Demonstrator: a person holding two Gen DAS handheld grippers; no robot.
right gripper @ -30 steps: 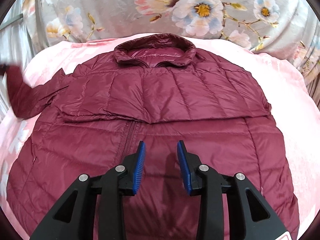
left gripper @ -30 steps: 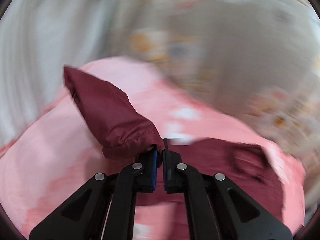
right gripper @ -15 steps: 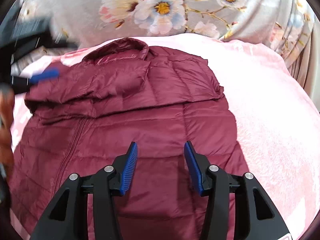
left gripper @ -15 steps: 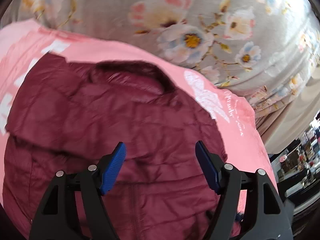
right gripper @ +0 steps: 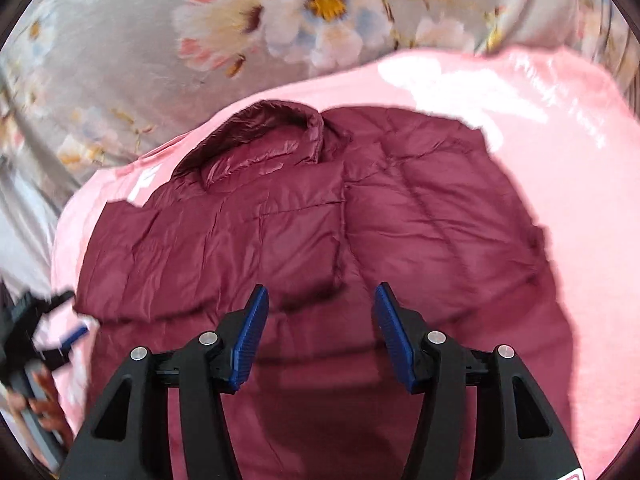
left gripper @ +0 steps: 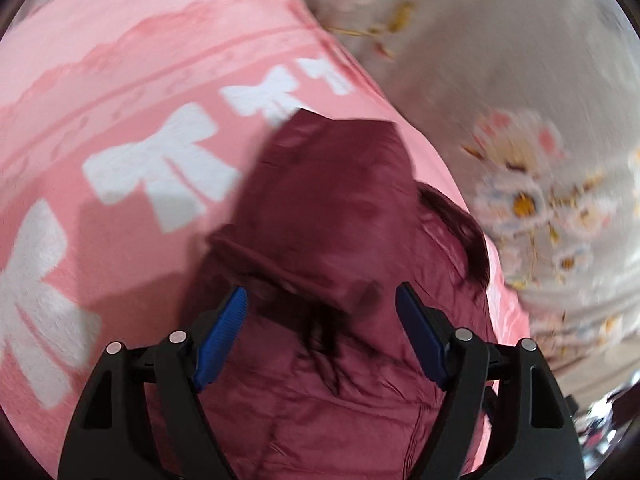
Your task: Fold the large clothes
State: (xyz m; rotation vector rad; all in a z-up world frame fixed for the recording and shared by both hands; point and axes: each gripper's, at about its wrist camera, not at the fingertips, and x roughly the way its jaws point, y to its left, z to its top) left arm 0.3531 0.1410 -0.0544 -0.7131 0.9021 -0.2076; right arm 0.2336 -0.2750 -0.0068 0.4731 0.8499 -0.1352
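A maroon puffer jacket [right gripper: 360, 248] lies face up on a pink blanket [right gripper: 560, 200], collar [right gripper: 272, 136] toward the far side, both sleeves folded across the chest. My right gripper [right gripper: 322, 332] hovers over the jacket's middle; its jaws are opening, with nothing between the blue pads. In the blurred left wrist view the jacket [left gripper: 328, 208] runs away from my left gripper [left gripper: 322, 320]. Those jaws are also opening, over the fabric and not pressing on it. The right wrist view shows the left gripper [right gripper: 68, 316] at the jacket's left edge.
The pink blanket [left gripper: 120, 60] carries white bow prints [left gripper: 168, 164] and covers a bed. A grey floral cloth [right gripper: 280, 20] rises behind it. A person's hand [right gripper: 24, 404] holds the left gripper at the left edge. Room clutter shows faintly at the lower right [left gripper: 600, 428].
My left gripper let go of the maroon sleeve it held up, opened wide and dropped toward the jacket's left side. The right gripper widened and shifted right over the jacket.
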